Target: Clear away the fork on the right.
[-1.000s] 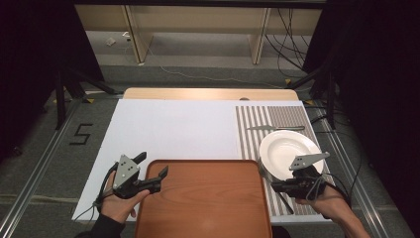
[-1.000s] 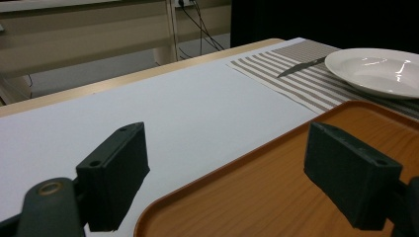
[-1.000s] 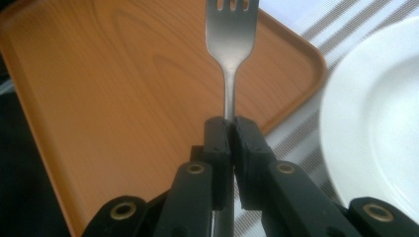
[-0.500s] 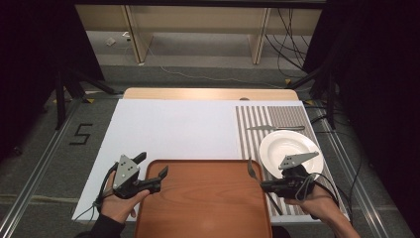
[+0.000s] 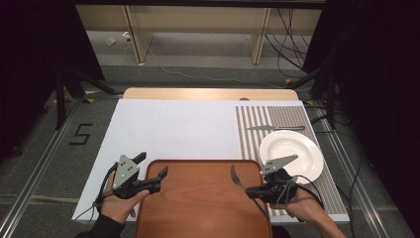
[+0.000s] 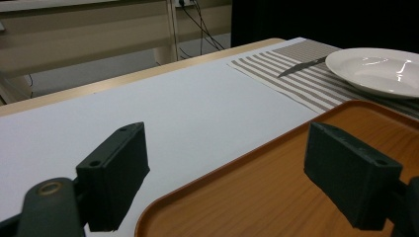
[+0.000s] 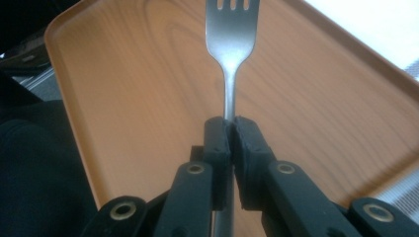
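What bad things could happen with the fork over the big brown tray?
1. The right tool pinches only the thin handle of the shiny metal fork, so the fork could swivel or slip and clatter onto the brown wooden tray.
2. The white round plate sits close beside that hand, so a quick swing back might bump it.
3. The left tool stands open right at the tray's edge and could nudge the tray.

Left gripper [image 5: 152, 177]: black two-jaw body topped by a grey three-cornered plate; a dark cable trails from it; blocky matt-black pads [image 6: 114, 175] carry small round recesses; right gripper [image 5: 239, 183]: same black build and grey plate, brass-coloured pivot rivets [image 7: 195, 169] on its linkage arms; a dark sleeve [image 5: 101, 228] covers the left forearm.
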Tool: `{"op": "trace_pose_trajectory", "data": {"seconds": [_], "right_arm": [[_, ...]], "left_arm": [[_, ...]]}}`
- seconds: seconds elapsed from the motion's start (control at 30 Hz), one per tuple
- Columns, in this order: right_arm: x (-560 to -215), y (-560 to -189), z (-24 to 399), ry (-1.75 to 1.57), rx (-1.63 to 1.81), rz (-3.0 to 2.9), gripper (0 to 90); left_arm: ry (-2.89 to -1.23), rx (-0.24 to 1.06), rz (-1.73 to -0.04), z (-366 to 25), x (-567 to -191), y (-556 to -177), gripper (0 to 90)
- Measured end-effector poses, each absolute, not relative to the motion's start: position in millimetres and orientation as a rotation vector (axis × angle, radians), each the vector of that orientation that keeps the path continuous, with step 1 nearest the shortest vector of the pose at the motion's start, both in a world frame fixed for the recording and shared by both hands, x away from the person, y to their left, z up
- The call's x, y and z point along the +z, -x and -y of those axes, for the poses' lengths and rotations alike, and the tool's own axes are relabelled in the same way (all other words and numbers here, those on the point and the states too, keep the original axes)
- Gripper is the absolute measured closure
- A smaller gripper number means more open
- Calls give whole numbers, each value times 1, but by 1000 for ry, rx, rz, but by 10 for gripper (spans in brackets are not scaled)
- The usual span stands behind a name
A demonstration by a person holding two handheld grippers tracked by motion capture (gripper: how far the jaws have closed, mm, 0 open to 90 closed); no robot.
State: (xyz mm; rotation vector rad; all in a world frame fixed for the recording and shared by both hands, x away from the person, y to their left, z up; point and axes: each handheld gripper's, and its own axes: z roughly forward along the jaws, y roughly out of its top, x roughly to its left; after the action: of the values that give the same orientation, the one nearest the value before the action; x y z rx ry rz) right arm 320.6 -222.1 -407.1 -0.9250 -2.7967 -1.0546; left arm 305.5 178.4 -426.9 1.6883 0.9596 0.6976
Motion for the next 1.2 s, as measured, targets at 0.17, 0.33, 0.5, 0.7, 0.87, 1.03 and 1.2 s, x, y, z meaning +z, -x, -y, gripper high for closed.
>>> {"op": "trace_pose_trajectory", "data": {"seconds": [0.17, 0.33, 0.5, 0.7, 0.87, 1.03, 1.2], "right_arm": [[-411, -321, 210, 898, -1018, 2803, 853], [-418, -321, 200, 873, -960, 2822, 852], [-424, -323, 195, 879, -905, 2829, 852], [-430, -323, 190, 856, -835, 2840, 852], [-435, -324, 187, 834, -788, 2844, 852], [-443, -327, 188, 861, -731, 2834, 851], [-450, -327, 184, 857, -687, 2828, 850]], "left_arm": [[-1689, 697, -960, -179, -427, -305, 167], [-1692, 697, -958, -178, -427, -305, 167], [-1691, 697, -958, -178, -427, -305, 167], [-1689, 698, -958, -179, -427, -305, 167], [-1690, 697, -957, -179, -427, -305, 167], [-1692, 697, -956, -179, -427, -305, 167], [-1693, 697, -955, -179, -427, -305, 167]]}}
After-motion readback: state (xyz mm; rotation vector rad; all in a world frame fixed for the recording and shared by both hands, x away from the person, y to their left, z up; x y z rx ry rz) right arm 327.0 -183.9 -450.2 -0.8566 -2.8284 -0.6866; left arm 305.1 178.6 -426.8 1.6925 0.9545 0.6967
